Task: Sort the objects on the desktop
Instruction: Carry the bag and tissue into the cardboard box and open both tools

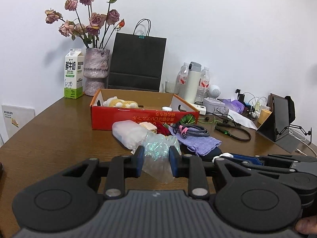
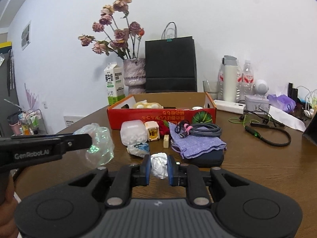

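Observation:
My left gripper [image 1: 156, 158] is shut on a crumpled clear plastic bag with a green shimmer [image 1: 158, 154], held above the brown table [image 1: 49, 130]. The right wrist view shows the same bag [image 2: 101, 144] at the left, with the left gripper [image 2: 90, 138] seen from the side. My right gripper [image 2: 159, 165] is shut on a crumpled white paper wad [image 2: 159, 165]. Ahead lies a pile: a translucent box of white pills [image 2: 133, 131], a gold charger [image 2: 152, 133], a coiled grey cable [image 2: 204, 130] on a purple knit pouch [image 2: 198, 144], and a dark case [image 2: 206, 156] under it.
An open red cardboard box [image 2: 161, 117] holding a plush toy [image 2: 147, 105] stands behind the pile. Further back are a milk carton [image 1: 73, 73], a vase of dried roses [image 1: 96, 71], a black paper bag [image 1: 136, 61], bottles [image 1: 204, 83], a tablet on a stand [image 1: 279, 119] and loose cables [image 2: 267, 134].

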### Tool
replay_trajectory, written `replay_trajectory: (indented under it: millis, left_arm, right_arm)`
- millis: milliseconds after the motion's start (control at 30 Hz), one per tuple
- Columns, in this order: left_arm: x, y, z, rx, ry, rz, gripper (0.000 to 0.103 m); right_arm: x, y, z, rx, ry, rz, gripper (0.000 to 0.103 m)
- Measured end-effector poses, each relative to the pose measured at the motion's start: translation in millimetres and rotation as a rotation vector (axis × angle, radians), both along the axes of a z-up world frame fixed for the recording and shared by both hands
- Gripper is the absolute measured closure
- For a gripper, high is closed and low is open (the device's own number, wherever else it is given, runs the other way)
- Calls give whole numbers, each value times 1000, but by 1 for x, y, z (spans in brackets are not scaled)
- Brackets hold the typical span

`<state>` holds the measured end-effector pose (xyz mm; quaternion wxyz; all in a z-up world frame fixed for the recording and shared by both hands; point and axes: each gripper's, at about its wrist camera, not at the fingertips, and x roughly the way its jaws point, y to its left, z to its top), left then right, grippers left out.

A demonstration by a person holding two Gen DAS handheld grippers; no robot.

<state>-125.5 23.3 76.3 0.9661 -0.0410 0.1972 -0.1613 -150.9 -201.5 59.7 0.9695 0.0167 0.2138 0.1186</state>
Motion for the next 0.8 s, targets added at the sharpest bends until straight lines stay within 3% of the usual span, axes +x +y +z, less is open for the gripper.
replay_trajectory:
  millis: [267, 467, 633, 733, 800]
  left_arm:
    - [31, 0, 3, -19, 5, -3, 76]
    - [94, -3, 18, -37, -19, 3, 76]
    - [177, -10, 45, -40, -26, -27, 75]
    - [246, -14, 60, -31, 28, -18, 75]
    - [289, -20, 63, 25, 52, 1, 75]
  right_arm:
    - [29, -1, 2, 29, 12, 9, 87]
    - [84, -8, 23, 24, -21, 10, 87]
    - [174, -19, 51, 84, 28, 76, 86]
    - [243, -21, 64, 70, 46, 83, 86]
    - [298, -24, 65, 72, 94, 60, 86]
